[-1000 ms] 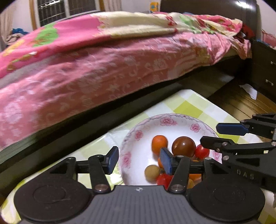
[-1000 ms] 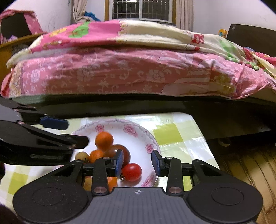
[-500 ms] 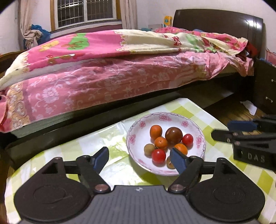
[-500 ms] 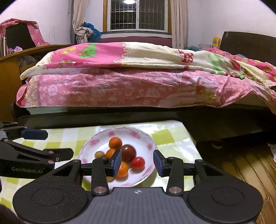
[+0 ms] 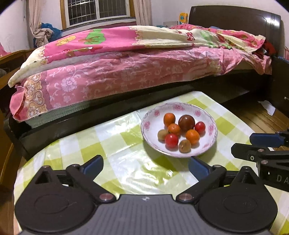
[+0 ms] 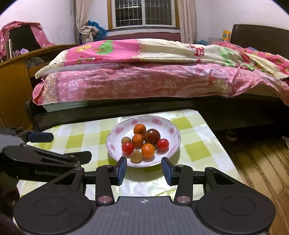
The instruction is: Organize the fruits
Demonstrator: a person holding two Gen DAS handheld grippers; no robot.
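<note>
Brightness: warm indoor light, evenly bright on the pink floral bedspread [image 6: 144,81]; room corners dim.
Source: overhead, out of view; the barred window [image 6: 144,13] is dark.
Glare: white sheen on the glossy green-and-white checked tabletop [image 5: 137,170], strongest in front of the white flower-rimmed plate [image 5: 210,142].
Shadows: a soft shadow lies under the plate's near rim; the black bed frame [image 6: 126,110] is almost without detail.
Focus: the small round fruits [image 6: 142,143] are sharp in both views; the black left tongs [image 6: 38,146] at the right-wrist view's edge look slightly smeared.
Distortion: strong fisheye bowing, black vignette at the corners.
</note>
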